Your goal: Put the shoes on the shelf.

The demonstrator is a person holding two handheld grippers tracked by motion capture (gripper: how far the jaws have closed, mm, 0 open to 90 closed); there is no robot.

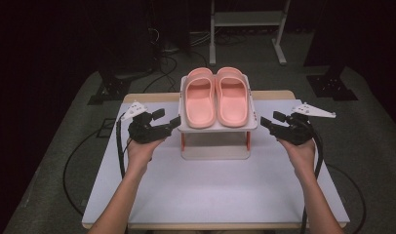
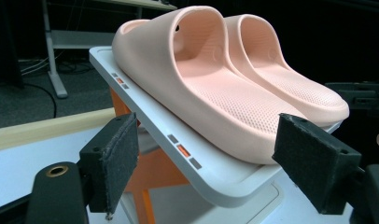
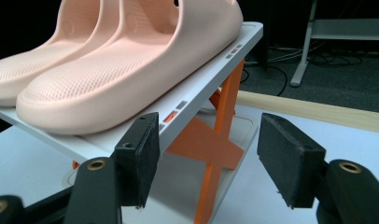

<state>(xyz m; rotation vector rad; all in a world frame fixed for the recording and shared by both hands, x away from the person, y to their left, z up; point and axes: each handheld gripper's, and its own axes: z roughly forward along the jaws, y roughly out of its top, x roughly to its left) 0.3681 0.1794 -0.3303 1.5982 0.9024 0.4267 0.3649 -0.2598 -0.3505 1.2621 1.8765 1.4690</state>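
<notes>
**High view: two grippers flank a slipper rack, fingers spread**

High view shows the white counter (image 1: 220,195) carrying a small white shoe rack (image 1: 218,126) at its far middle, raised on orange legs. On the rack's top shelf sits a pair of pink slippers (image 1: 216,97), side by side and touching, toes toward the far end.

The left gripper (image 1: 172,123) hangs just beside the shelf's left near corner, and the right gripper (image 1: 264,122) just beside its right near corner. Neither touches the rack.

In the left gripper view, the black fingers (image 2: 114,161) stand wide apart with nothing pinched; the shelf edge and the heel of the nearer slipper lie ahead between them. In the right gripper view, the fingers (image 3: 142,156) are likewise spread and empty, the shelf's edge just beyond.

Risks, as I judge them: the rack looks light and stands on thin legs, so a push from one side alone could slide or tip it. If the fingers close on the thin shelf edge rather than a slipper, the shelf may tilt and the slippers slide off. The soft foam could also squash and slip from a shallow pinch.
</notes>
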